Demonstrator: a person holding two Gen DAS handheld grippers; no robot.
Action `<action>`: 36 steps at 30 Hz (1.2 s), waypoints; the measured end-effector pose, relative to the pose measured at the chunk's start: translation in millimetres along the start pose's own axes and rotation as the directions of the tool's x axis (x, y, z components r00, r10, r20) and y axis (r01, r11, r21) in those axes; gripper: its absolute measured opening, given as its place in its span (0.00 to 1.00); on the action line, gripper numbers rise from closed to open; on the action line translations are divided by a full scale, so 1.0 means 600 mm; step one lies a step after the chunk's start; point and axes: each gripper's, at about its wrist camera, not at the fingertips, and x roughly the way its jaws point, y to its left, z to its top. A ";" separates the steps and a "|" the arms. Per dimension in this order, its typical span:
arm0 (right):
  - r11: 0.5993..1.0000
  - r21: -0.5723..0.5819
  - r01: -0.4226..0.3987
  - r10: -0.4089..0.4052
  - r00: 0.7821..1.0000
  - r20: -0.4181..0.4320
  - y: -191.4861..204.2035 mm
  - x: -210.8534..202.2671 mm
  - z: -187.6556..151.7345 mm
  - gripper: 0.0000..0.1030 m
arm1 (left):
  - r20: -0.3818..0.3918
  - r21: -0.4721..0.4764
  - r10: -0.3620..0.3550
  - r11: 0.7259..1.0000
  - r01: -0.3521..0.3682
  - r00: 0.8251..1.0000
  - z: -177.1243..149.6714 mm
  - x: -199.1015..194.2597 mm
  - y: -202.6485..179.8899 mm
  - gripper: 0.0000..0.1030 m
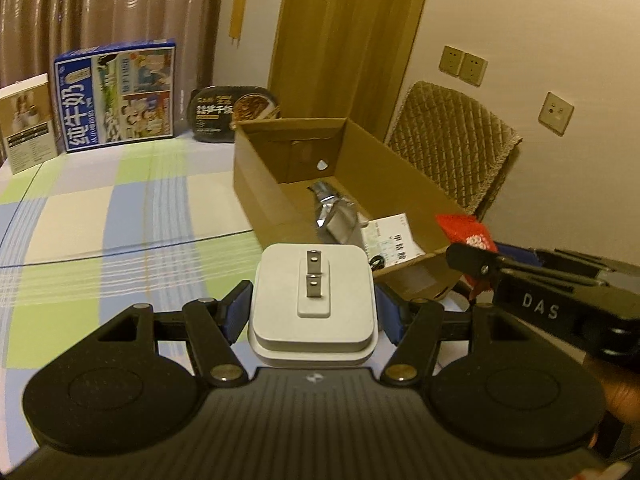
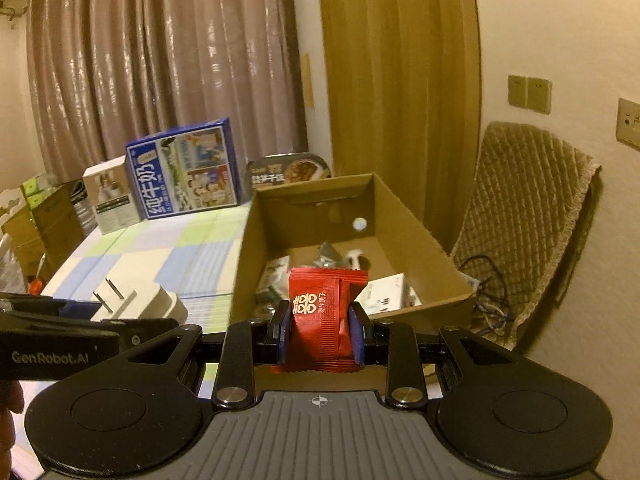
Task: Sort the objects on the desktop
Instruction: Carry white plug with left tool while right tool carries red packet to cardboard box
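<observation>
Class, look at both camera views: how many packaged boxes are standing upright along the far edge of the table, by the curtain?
2: a blue milk carton box at the curtain, and a smaller white box just left of it. Others may be hidden outside the views.
</observation>
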 end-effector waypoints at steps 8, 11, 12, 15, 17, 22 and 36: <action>1.000 0.014 0.012 -0.012 1.000 0.000 -0.030 0.008 0.007 0.26 | 0.006 0.014 -0.015 1.000 0.015 1.000 0.022 0.023 -0.025 0.58; 1.000 0.019 0.018 -0.018 1.000 0.001 -0.042 0.014 0.012 0.26 | 0.007 0.020 -0.021 1.000 0.021 1.000 0.032 0.033 -0.032 0.58; 1.000 0.020 0.019 -0.019 1.000 0.001 -0.045 0.016 0.014 0.26 | 0.007 0.021 -0.022 1.000 0.022 1.000 0.035 0.037 -0.034 0.58; 1.000 0.016 0.023 -0.023 1.000 0.003 -0.054 0.024 0.022 0.26 | 0.006 0.019 -0.028 0.999 0.028 1.000 0.045 0.051 -0.038 0.58; 1.000 0.013 0.025 -0.026 1.000 0.004 -0.059 0.029 0.028 0.26 | 0.005 0.021 -0.030 0.999 0.030 1.000 0.052 0.060 -0.041 0.58; 1.000 0.002 0.025 -0.025 1.000 0.003 -0.070 0.048 0.041 0.26 | 0.003 0.022 -0.033 0.999 0.033 0.999 0.068 0.083 -0.046 0.58; 1.000 -0.025 0.019 -0.019 1.000 0.002 -0.088 0.099 0.075 0.26 | -0.020 0.017 -0.034 0.999 0.035 0.999 0.097 0.136 -0.046 0.58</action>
